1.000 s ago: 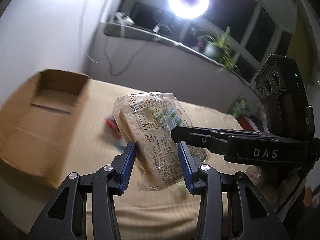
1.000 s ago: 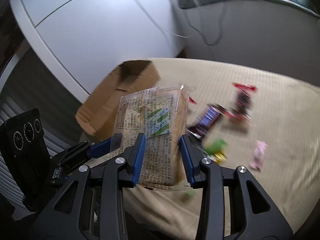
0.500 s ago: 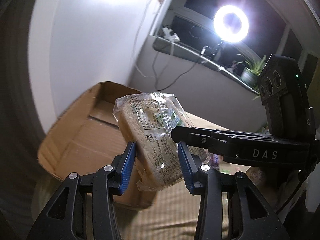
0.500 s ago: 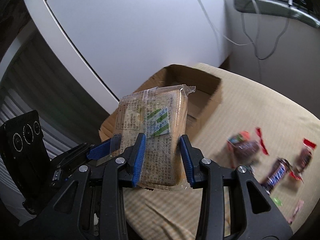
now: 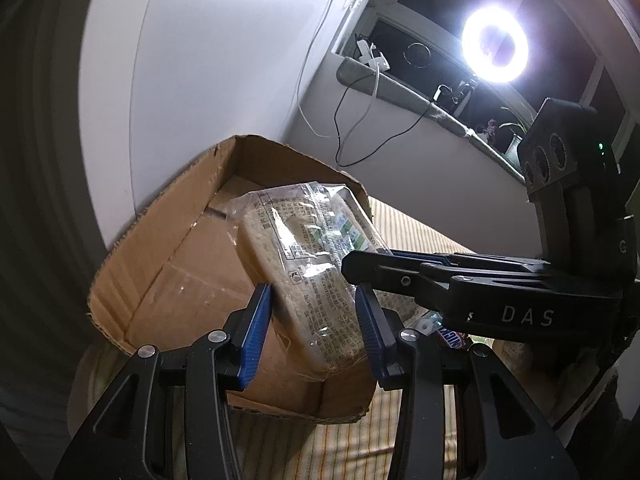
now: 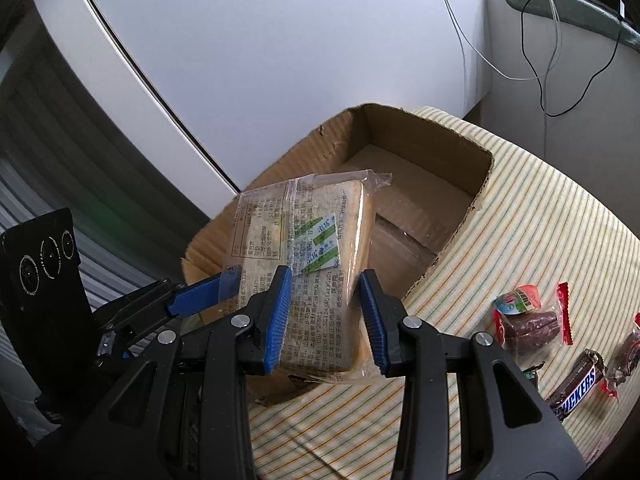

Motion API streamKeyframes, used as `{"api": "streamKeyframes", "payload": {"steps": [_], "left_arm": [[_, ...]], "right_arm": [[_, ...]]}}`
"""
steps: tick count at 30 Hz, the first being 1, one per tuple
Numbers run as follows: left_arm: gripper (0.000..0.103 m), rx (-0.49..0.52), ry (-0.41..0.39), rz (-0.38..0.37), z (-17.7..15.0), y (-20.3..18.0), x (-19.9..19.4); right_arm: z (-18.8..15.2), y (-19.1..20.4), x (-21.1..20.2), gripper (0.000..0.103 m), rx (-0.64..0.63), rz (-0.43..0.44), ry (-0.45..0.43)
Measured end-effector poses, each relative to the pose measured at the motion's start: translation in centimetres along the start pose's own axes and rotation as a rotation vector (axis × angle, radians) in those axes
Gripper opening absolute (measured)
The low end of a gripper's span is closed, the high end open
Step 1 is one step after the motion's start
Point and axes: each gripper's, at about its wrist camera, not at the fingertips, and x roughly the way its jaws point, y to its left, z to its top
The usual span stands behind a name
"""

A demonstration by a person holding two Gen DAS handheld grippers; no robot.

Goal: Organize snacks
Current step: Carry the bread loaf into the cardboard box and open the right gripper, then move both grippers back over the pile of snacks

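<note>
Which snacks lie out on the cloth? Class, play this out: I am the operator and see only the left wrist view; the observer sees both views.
Observer: In the right wrist view, to the right of the held bread packet, a Snickers bar lies on the striped cloth beside the cardboard box.
Operator: Anything else near it?
Observer: Yes, a brown snack in a clear wrapper with red ends lies beyond the Snickers bar, nearer the box.
</note>
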Motion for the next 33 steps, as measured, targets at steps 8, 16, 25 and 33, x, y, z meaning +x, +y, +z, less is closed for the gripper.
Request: {"api": "streamKeyframes", "payload": {"steps": [8,16,25,33], "left_arm": [[0.041,0.002,-0.014,-0.030,-0.6,-0.2,-0.1],[0.041,0.000,-0.009,-0.030,-0.3,1.9,-0.8],[0.041,0.042,0.029,0.011,0.9,1.5,0.3],[0.041,0.066,0.012,0.133,0.9,0.7,0.6]], "right_arm": [[-0.9,0.2,-0.6,0.037,-0.001,-0.045,0.010],[0.4,2.6,1.1,0.037,-0.038,-0.068,0.034],[1.3,1.4,2.3,0.037,-0.015,-0.022,0.051],[1.4,0.9,0.7,0.038,-0.065,-0.057,0.009]]}}
